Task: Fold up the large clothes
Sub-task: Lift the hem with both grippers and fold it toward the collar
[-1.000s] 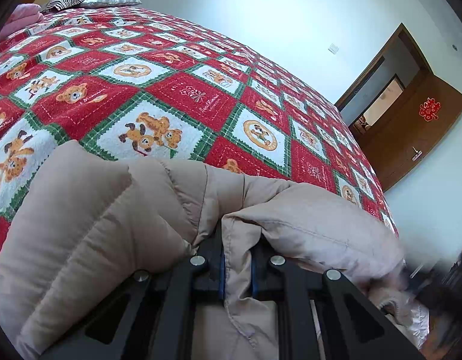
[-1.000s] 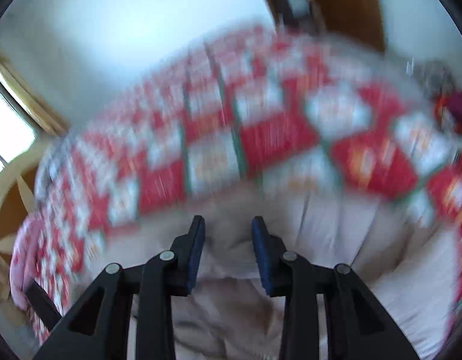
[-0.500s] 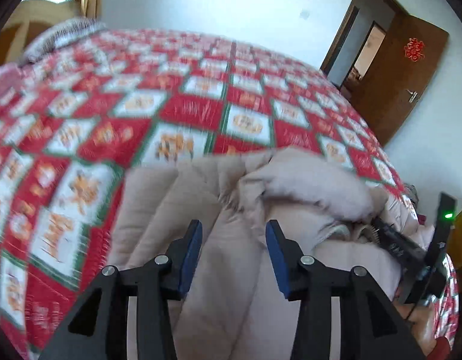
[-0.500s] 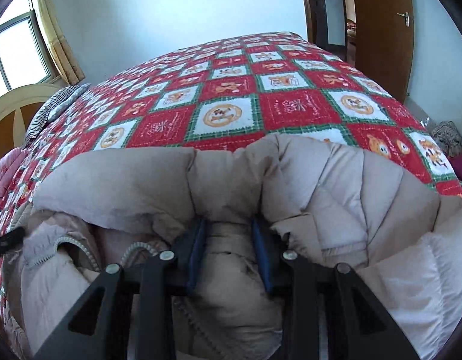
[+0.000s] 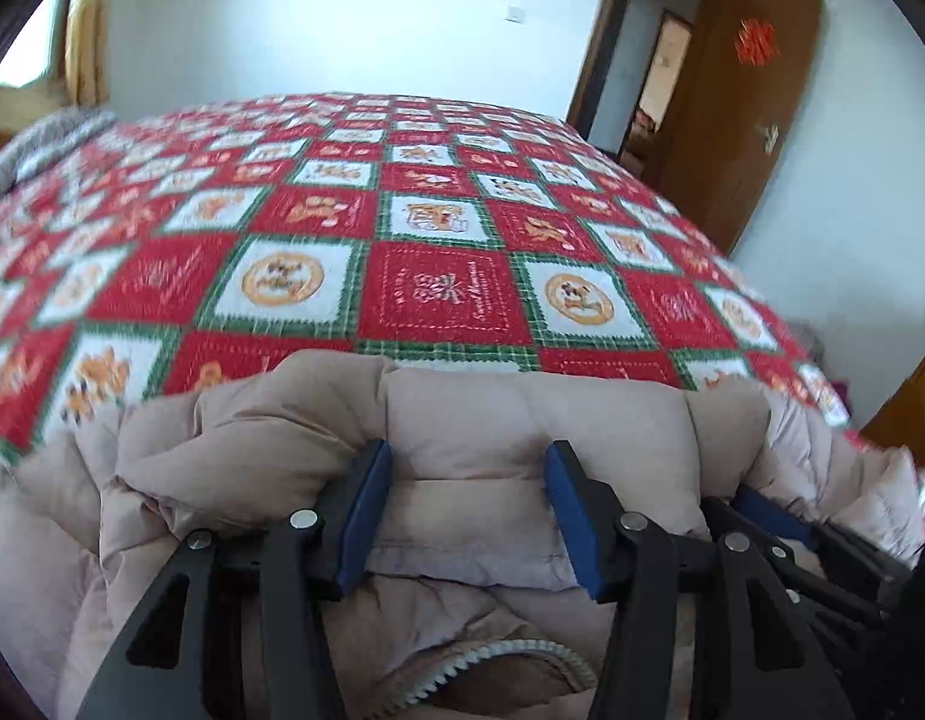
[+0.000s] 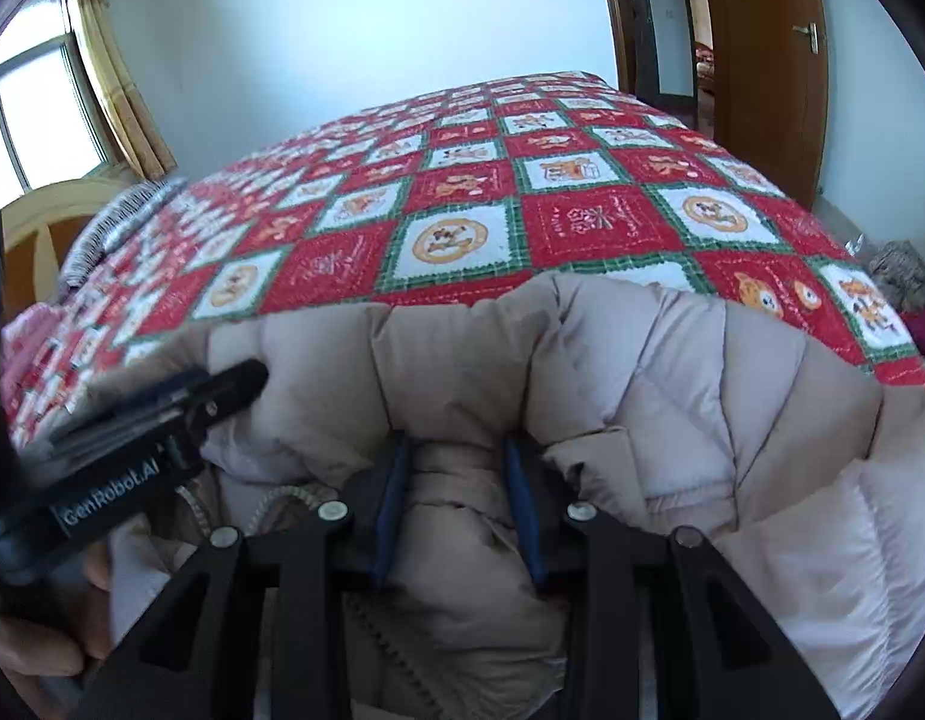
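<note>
Broadly, the bed [image 5: 444, 294] under its red and green patchwork quilt runs away from both grippers toward the far wall, with wide bare quilt ahead and to both sides; its right edge drops off toward the wooden door [image 6: 762, 60]. The beige puffer jacket [image 5: 522, 420] lies bunched at the near edge of the bed, its long axis running across the view from left to right, directly under and ahead of both grippers. The left gripper [image 5: 468, 510] stands spread wide over a padded fold, with fabric between its fingers but not pinched. The right gripper [image 6: 456, 498], just beside it, is narrower; jacket fabric bulges up between its fingers, so it looks clamped on the jacket. I judge the next move carries this edge forward over the open quilt.
</note>
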### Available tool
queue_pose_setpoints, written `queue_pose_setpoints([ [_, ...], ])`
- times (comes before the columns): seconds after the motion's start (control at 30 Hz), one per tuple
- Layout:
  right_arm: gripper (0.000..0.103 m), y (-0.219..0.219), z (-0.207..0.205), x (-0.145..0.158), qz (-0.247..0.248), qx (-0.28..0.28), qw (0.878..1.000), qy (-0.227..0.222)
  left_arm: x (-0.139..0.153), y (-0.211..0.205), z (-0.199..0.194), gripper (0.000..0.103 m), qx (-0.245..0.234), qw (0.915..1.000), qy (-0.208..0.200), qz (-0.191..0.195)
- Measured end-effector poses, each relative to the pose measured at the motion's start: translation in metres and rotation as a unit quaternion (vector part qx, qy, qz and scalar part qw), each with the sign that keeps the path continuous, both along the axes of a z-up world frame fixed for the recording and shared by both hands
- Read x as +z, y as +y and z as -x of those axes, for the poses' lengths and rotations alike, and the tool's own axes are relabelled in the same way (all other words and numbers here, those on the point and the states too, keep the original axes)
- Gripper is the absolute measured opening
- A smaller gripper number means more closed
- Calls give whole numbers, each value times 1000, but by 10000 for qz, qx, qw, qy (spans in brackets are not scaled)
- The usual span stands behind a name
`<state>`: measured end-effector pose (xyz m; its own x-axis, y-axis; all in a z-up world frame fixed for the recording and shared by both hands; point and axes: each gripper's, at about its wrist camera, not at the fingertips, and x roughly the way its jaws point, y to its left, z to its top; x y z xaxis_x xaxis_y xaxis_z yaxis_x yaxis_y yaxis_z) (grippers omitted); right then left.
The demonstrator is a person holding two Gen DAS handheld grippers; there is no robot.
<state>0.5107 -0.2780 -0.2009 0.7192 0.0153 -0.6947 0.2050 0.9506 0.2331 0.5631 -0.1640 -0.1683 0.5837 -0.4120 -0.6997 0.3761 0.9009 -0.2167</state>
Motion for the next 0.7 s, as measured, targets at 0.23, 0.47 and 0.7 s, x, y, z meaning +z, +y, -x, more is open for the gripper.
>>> queue_pose_setpoints([
  [0.23,39,1,14,11,43,-142,9990,-433,-11,-19,-6,55,145,9987,106,-484],
  [0.47,44,8,-4,6,253,-82,9996,11,-14,-20,-4,55,168,9977,43,-651],
  [0.7,45,21,-18,-1,832,3,9951,535,-14,-23,-4,55,183,9963,-2,-840],
])
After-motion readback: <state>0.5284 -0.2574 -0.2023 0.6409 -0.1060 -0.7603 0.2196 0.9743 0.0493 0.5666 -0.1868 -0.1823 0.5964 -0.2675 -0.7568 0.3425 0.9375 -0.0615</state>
